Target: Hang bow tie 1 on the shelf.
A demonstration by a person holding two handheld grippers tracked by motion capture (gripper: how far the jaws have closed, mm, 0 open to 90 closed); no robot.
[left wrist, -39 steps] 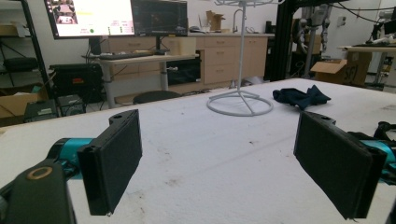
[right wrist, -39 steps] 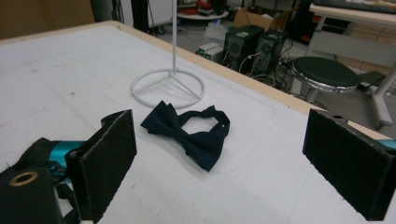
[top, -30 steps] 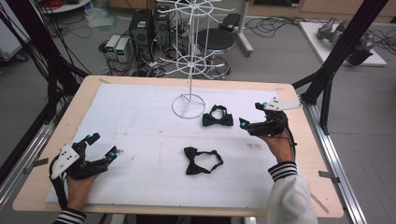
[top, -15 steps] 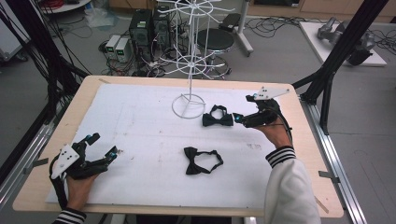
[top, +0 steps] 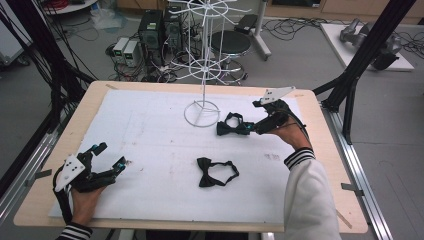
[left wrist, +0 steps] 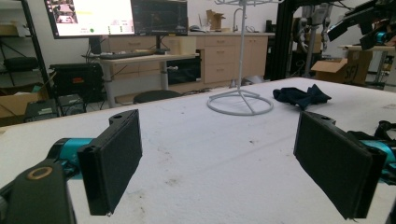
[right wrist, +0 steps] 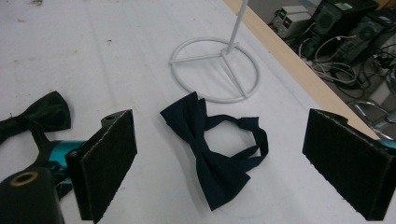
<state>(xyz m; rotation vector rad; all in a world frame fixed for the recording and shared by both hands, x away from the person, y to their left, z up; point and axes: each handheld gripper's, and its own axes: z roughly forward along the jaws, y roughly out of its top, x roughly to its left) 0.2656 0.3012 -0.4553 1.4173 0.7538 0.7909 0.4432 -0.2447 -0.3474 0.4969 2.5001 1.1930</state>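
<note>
No readable writing. Right hand-held gripper (right wrist: 219,163) gaped wide over navy bow tie (right wrist: 210,149); wire stand (top: 204,65) just beyond. Left hand-held gripper (left wrist: 219,168) wide, empty, on tabletop (top: 150,145).

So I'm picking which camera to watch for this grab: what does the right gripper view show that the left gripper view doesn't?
The right gripper view alone shows the navy bow tie's strap loop, lying between the right gripper's open jaws, and the black bow tie's wing. The left gripper view alone shows monitors and the left gripper's jaws over bare table. Both show the white rack's ring base.
</note>
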